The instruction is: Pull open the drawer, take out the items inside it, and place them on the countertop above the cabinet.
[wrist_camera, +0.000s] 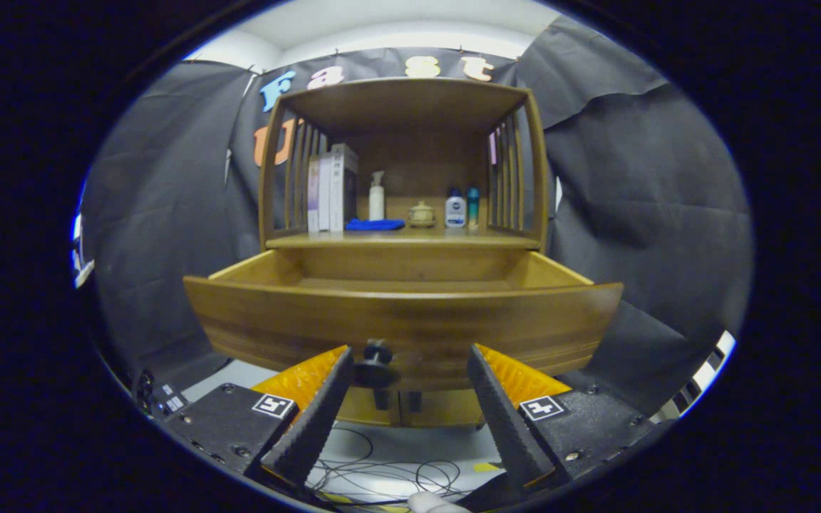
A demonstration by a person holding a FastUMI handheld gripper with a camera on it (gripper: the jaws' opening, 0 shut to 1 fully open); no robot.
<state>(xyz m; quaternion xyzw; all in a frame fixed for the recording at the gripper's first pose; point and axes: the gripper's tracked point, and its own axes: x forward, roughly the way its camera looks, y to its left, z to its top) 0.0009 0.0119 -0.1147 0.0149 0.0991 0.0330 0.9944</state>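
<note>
Black cloth drapes the booth on every side, and against it stands a wooden cabinet [403, 178] with slatted sides. Its countertop [403, 241] carries boxes [332, 189] at about ten o'clock from the shelf's centre, a white pump bottle [377, 196] and a blue cloth [375, 225] beside them, a small pot [422, 214] in the middle, and two little bottles [463, 208] toward two o'clock.

Below, the drawer [403, 320] is pulled well out toward the gripper [410, 363]. Its front panel hides most of the inside; I cannot tell what lies in it. The black knob [375, 367] sits just beside the left finger, at roughly nine o'clock from the gap between the fingers. They are spread wide and pinch nothing.

Trouble from here, I'd judge, comes from reaching in blind: the gripper sits low, below the drawer's rim, so it must rise over the front before dipping in, or a finger will knock the panel or catch the knob. The crowded countertop leaves little room, so a careless placement could topple the bottles.
</note>
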